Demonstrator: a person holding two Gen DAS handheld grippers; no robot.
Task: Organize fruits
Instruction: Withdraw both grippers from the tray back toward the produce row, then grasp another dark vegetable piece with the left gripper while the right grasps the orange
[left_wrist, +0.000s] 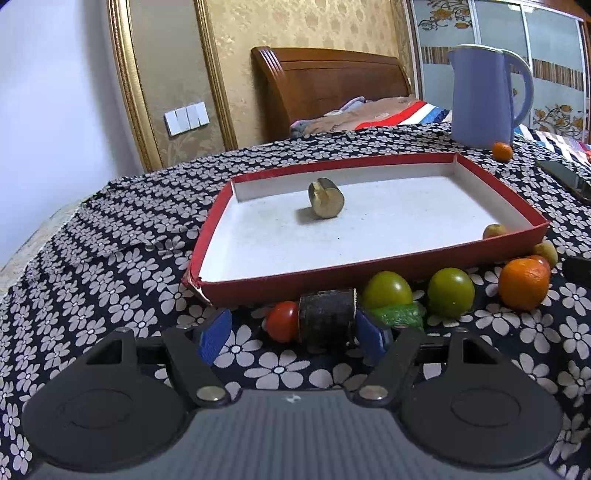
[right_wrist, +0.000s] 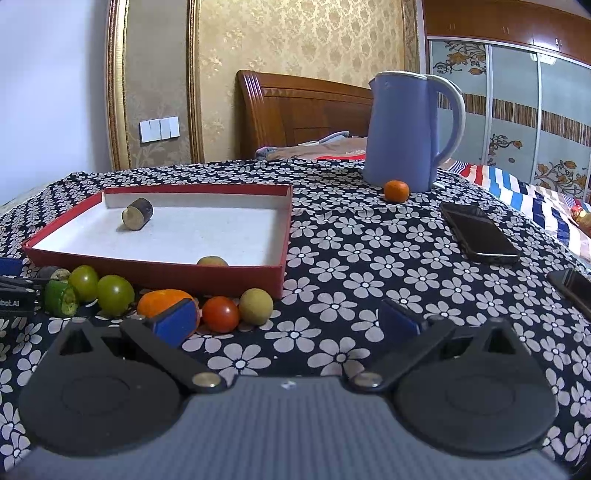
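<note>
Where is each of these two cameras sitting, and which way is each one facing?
Left wrist: low over the flowered cloth, facing the red tray; its own left claw shows, open around a dark cylinder beside a red tomato.
Right wrist: further right, facing the blue kettle and a black phone; the right claw shows, open and empty.
Shared: tray, kettle, the fruit row, small orange.

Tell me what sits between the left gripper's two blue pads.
In the left wrist view, a dark cylinder piece lies between the left gripper's open pads, nearer the right one, with a red tomato beside it. The pads do not clamp it.
</note>
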